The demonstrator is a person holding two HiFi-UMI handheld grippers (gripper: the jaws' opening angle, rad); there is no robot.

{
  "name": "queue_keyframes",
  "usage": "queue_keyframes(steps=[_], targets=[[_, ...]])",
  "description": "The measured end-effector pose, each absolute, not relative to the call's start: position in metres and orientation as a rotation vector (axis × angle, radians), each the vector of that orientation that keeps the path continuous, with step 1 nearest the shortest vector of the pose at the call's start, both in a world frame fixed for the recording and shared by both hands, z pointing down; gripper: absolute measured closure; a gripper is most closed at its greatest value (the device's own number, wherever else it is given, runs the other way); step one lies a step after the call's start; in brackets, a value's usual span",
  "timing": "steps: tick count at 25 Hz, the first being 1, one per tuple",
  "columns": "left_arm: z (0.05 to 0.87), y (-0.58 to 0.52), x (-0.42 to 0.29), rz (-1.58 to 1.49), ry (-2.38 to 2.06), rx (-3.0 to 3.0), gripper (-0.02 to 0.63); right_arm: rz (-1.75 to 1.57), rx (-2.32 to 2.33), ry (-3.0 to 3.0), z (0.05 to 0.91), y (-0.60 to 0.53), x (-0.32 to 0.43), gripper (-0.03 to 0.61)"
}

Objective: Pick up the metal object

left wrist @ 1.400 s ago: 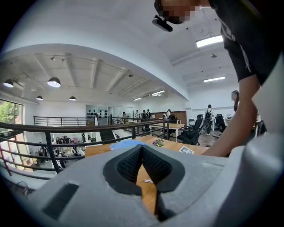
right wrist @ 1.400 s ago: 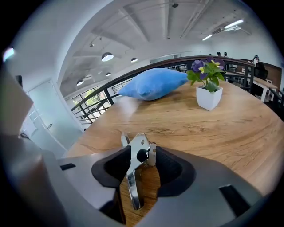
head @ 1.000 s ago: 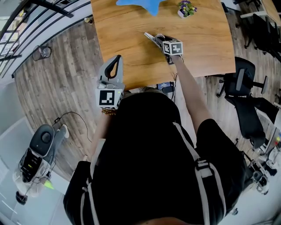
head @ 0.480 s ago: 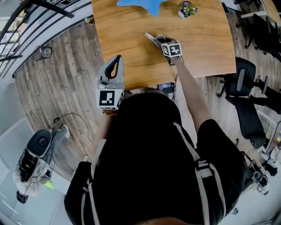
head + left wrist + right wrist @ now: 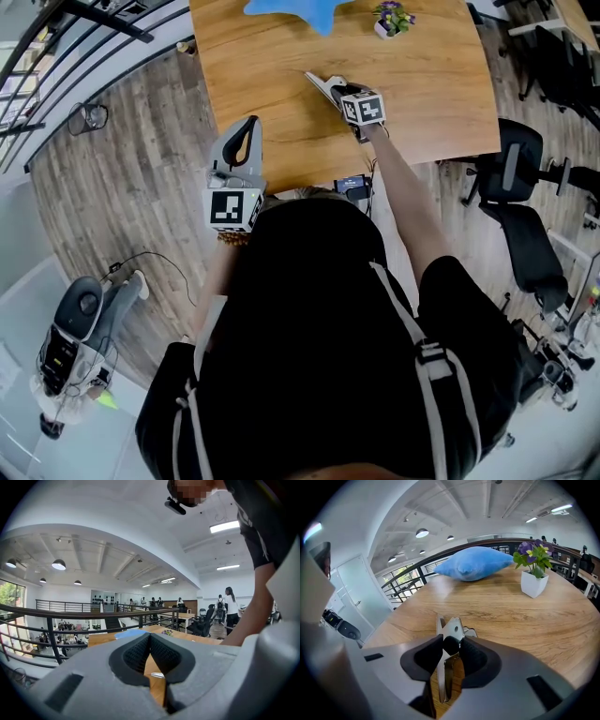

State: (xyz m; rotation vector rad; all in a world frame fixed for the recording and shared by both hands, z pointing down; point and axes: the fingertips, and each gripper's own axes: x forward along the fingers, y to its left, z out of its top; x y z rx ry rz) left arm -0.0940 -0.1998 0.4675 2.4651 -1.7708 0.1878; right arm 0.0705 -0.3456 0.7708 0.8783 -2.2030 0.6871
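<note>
Metal object point(image 5: 451, 629) lies on the table point(image 5: 525, 620) between my right gripper's point(image 5: 452, 645) fingers, long axis running away along them. They have just been closing and pinch it. My left gripper point(image 5: 150, 637), fingers pressed together, hangs farther off at the table's near edge.

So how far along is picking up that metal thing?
Reaching is done: the right gripper is at the metal tool on the wooden table. In hand: its jaws have just been closing, pads now on the tool. Left: lifting it off the table.
</note>
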Motion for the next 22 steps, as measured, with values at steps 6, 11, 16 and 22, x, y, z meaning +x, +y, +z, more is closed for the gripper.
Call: queue_keyframes(steps=[6,11,16,22], targets=[[0.469,-0.200,-0.088,0.184,-1.760,2.476,0.609,0.696,0.879,-2.192,0.769,-0.339,0.071,0.476],[0.470,-0.194,-0.086,0.193,-1.752,2.481,0.610,0.716,0.864,-2.191,0.769,-0.331,0.069,0.480],[0.469,-0.190,-0.094,0.191,-1.756,2.480,0.609,0.755,0.904,-2.165,0.768,-0.322,0.074,0.486],[0.467,-0.184,-0.097,0.190,-1.756,2.490,0.611,0.756,0.910,-2.154,0.764,-0.317,0.079,0.491]])
